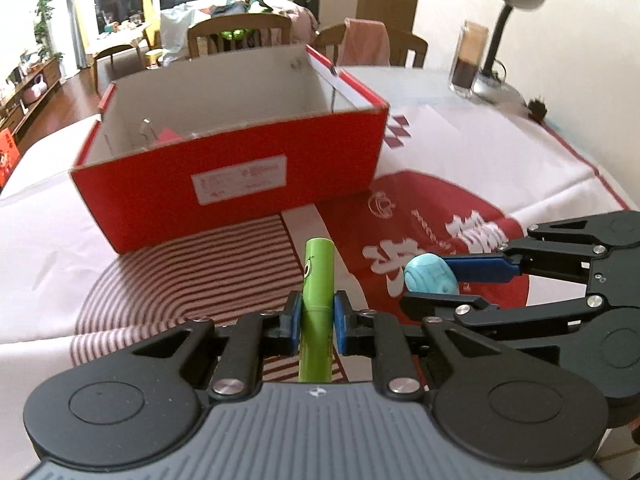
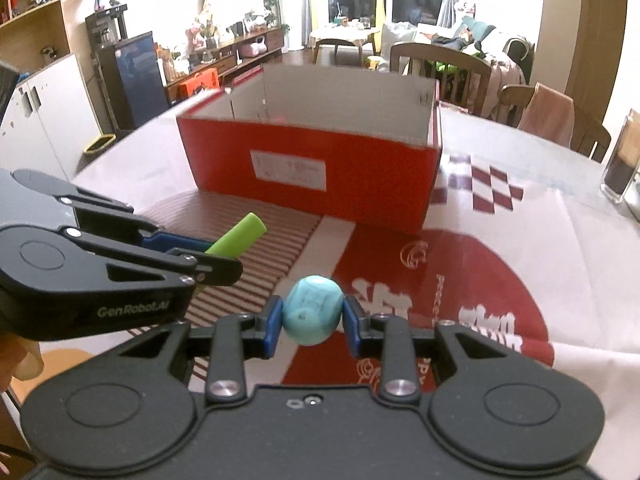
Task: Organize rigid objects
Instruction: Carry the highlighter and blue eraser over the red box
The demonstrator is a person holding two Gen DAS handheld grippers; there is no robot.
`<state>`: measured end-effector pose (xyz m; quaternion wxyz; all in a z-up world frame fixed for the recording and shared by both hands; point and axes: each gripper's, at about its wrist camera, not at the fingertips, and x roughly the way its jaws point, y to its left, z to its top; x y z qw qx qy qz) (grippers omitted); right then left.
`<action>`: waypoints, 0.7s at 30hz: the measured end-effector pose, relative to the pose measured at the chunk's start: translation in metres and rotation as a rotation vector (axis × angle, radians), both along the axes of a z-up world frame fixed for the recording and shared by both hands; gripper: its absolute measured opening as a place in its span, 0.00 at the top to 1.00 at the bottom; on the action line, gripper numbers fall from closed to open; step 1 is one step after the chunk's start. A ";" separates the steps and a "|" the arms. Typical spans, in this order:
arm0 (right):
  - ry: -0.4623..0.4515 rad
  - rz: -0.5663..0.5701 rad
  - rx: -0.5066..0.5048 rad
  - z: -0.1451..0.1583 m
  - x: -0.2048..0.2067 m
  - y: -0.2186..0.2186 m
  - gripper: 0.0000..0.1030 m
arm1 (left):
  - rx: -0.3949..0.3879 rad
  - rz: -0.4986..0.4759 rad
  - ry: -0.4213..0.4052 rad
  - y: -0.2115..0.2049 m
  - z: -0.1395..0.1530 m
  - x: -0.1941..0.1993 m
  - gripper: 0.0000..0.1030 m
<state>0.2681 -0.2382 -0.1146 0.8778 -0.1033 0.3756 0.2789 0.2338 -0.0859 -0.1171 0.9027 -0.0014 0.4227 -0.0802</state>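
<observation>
While the red box (image 1: 240, 168) sits open at upper centre with small items in its far left corner, the left gripper (image 1: 316, 322) clamps a green tube (image 1: 317, 300) and the right gripper (image 2: 312, 322) clamps a turquoise ball (image 2: 313, 309), low in frame.

Patterned tablecloth (image 1: 460, 152), grey desk lamp (image 1: 504, 24), glass jar (image 1: 468, 60), wooden chairs (image 2: 440, 68)

Both wrist views look forward, low and close over the tablecloth (image 1: 460, 152), toward the red box (image 1: 232, 176) at upper centre. Each catches the other gripper at its frame edge: right gripper (image 1: 430, 282) in the left view, left gripper (image 2: 224, 252) in the right.
</observation>
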 end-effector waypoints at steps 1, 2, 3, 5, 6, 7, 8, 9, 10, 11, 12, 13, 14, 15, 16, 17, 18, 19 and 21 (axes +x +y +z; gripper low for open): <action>-0.004 -0.001 0.003 0.006 0.000 0.002 0.70 | -0.006 0.007 -0.006 0.003 0.005 -0.001 0.84; -0.009 -0.003 0.003 0.011 0.000 0.003 0.70 | -0.009 0.012 -0.011 0.006 0.009 -0.001 0.84; -0.016 -0.005 0.002 0.017 0.001 0.005 0.70 | -0.010 0.019 -0.019 0.009 0.015 -0.001 0.84; -0.024 -0.006 0.011 0.027 0.002 0.008 0.70 | -0.010 0.030 -0.030 0.013 0.023 -0.001 0.84; -0.030 -0.007 0.015 0.032 0.004 0.010 0.70 | -0.013 0.035 -0.035 0.016 0.028 -0.001 0.84; -0.038 -0.009 0.016 0.038 0.005 0.012 0.70 | -0.016 0.040 -0.042 0.019 0.032 0.000 0.84; -0.045 -0.010 0.016 0.042 0.007 0.014 0.70 | -0.017 0.043 -0.050 0.020 0.036 0.001 0.84; -0.054 -0.009 0.017 0.047 0.008 0.016 0.70 | -0.013 0.047 -0.060 0.022 0.041 0.003 0.84; -0.063 -0.009 0.020 0.052 0.011 0.018 0.70 | -0.010 0.049 -0.068 0.024 0.045 0.004 0.84; -0.070 -0.009 0.023 0.057 0.013 0.020 0.70 | -0.007 0.051 -0.075 0.025 0.049 0.006 0.84; -0.077 -0.009 0.025 0.062 0.016 0.022 0.70 | -0.004 0.054 -0.082 0.027 0.054 0.008 0.84; -0.085 -0.010 0.028 0.067 0.019 0.023 0.70 | -0.005 0.059 -0.088 0.030 0.058 0.010 0.84; -0.093 -0.011 0.029 0.070 0.022 0.025 0.70 | -0.006 0.060 -0.091 0.031 0.061 0.013 0.84; -0.103 -0.012 0.028 0.074 0.025 0.026 0.70 | -0.005 0.062 -0.096 0.033 0.065 0.016 0.84; -0.112 -0.015 0.025 0.077 0.029 0.028 0.70 | 0.000 0.064 -0.104 0.034 0.069 0.018 0.84; -0.120 -0.017 0.023 0.080 0.032 0.029 0.70 | 0.005 0.064 -0.109 0.035 0.072 0.020 0.84; -0.127 -0.019 0.021 0.083 0.036 0.031 0.70 | 0.011 0.062 -0.113 0.035 0.075 0.023 0.84; -0.133 -0.018 0.021 0.086 0.041 0.032 0.70 | 0.017 0.060 -0.116 0.036 0.078 0.026 0.84; -0.147 -0.021 0.020 0.090 0.050 0.035 0.70 | 0.027 0.056 -0.124 0.035 0.083 0.032 0.84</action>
